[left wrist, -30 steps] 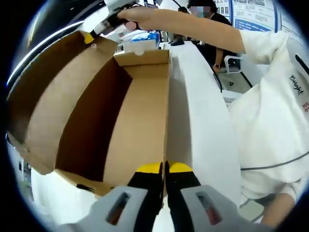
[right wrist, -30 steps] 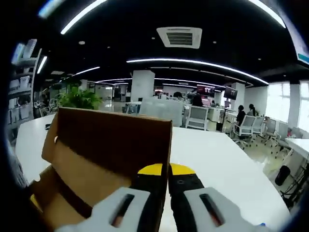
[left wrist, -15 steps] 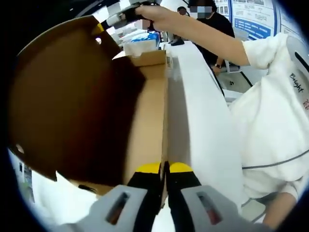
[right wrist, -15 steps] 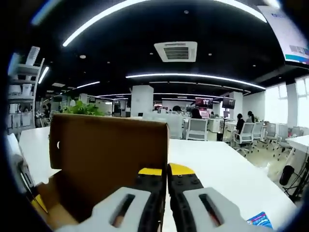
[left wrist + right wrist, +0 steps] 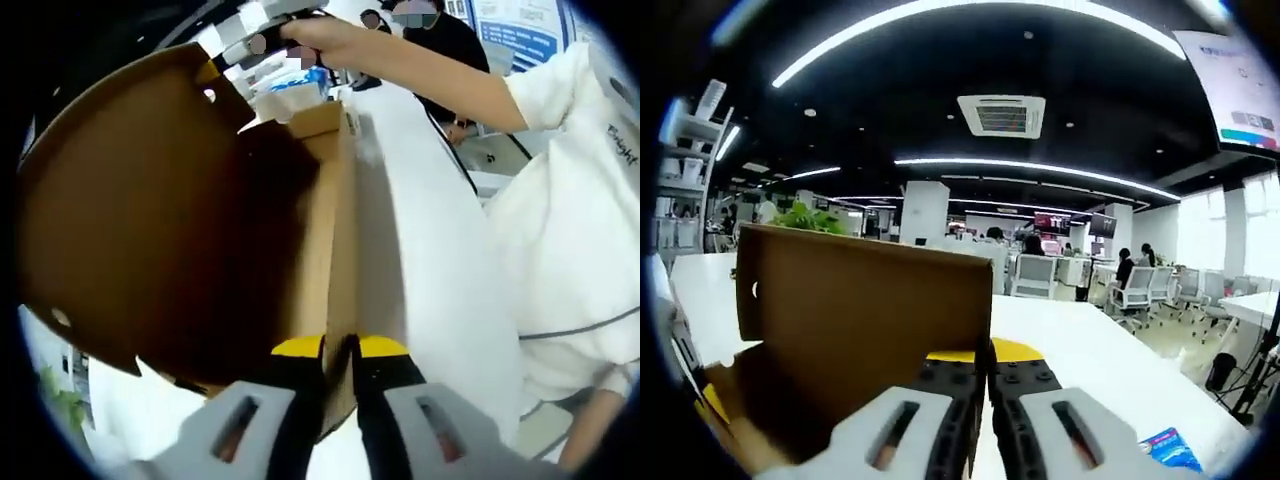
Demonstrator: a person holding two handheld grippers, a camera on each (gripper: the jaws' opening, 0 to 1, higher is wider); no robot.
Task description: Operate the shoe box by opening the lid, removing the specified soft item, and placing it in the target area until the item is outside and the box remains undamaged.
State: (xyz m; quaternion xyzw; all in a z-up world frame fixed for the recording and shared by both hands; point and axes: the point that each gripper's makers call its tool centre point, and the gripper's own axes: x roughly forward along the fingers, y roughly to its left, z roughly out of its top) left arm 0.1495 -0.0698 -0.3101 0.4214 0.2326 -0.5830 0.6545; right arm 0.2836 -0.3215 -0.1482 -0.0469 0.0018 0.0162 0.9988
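1. Shoe box (image 5: 330, 240) on the white table (image 5: 420, 260), brown cardboard, lid (image 5: 140, 220) tipped up over the open top.
2. Left gripper (image 5: 340, 350) at the near end of the box, yellow tips pinched on the box wall.
3. Right gripper (image 5: 985, 355) pinched on the lid's edge, lid (image 5: 860, 310) standing up in front.
4. Soft item: cannot tell, inside dark and hidden by the lid.
5. Person's hand (image 5: 320, 30) up by the lid's far corner, white sleeve (image 5: 570, 200) beside the table.

A brown cardboard shoe box (image 5: 320, 240) lies lengthwise on the white bench (image 5: 420, 260), its hinged lid (image 5: 130, 210) tilted partway over the opening.
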